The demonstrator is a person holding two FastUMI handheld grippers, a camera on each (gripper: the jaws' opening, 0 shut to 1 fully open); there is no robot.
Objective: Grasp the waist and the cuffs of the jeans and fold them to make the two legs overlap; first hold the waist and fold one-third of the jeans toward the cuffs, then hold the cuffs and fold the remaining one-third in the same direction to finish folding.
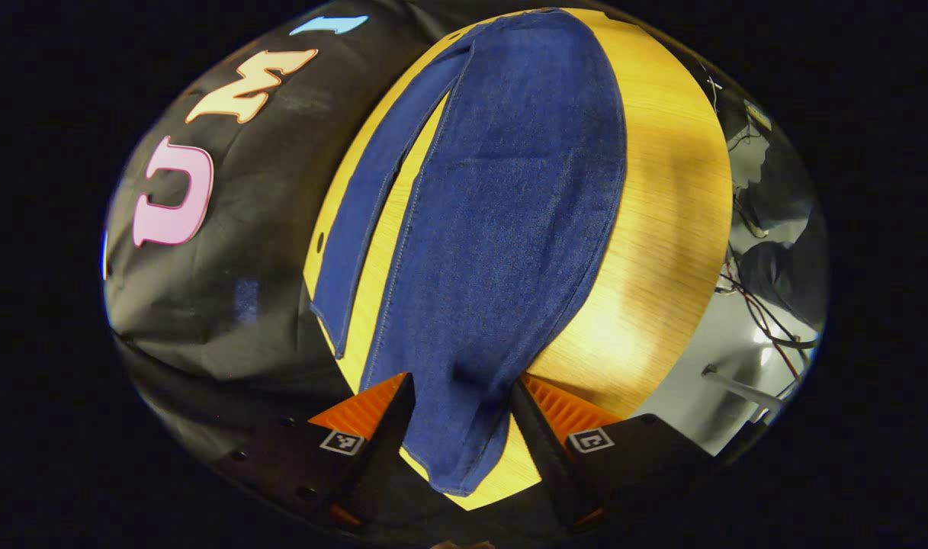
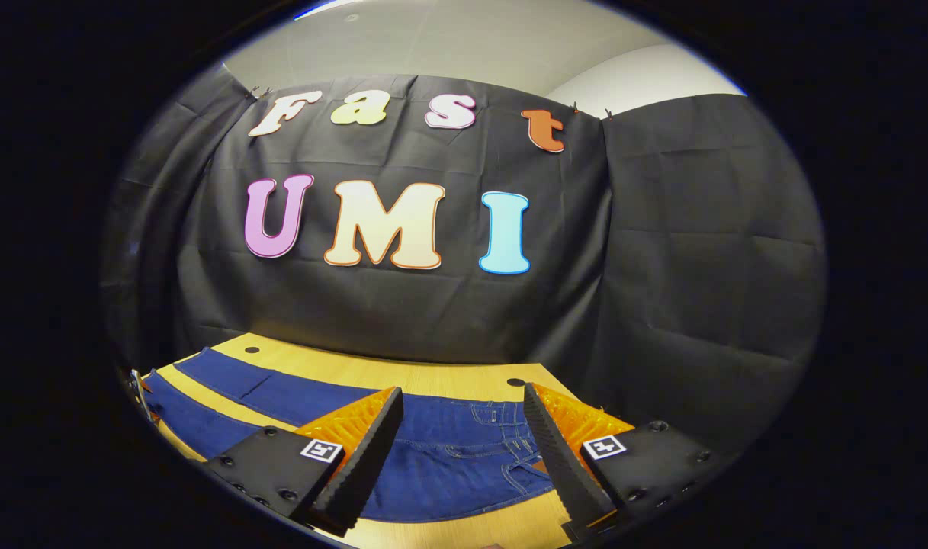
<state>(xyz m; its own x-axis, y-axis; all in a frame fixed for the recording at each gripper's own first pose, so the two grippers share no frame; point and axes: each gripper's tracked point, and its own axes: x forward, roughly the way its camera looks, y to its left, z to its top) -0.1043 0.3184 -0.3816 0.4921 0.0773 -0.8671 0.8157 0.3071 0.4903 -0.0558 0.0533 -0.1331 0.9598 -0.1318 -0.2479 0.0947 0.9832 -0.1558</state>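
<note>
Dark blue denim jeans spread flat on the light wooden bench, legs still apart with a strip of bare wood between them. In the left gripper view: left gripper hovering at the cuff end of the jeans, fingers spread wide on either side of the nearer leg's hem, not pressing on the denim; whether the tips touch the cloth cannot be told. Nearer leg broad and smooth, running away from the gripper toward the far bench edge; second, narrower-looking leg lying beside it on the side of the black cloth booth wall. Loose cables and grey floor past the bench edge on the opposite side from the wall.

In the right gripper view: right gripper poised over the waist end of the jeans, fingers wide apart, waistband with belt loops and fly seam lying between them, unclamped. Both legs stretching away from the waist along the bench, close to the black cloth wall. Two small dark holes in the bench top near the wall-side edge.
</note>
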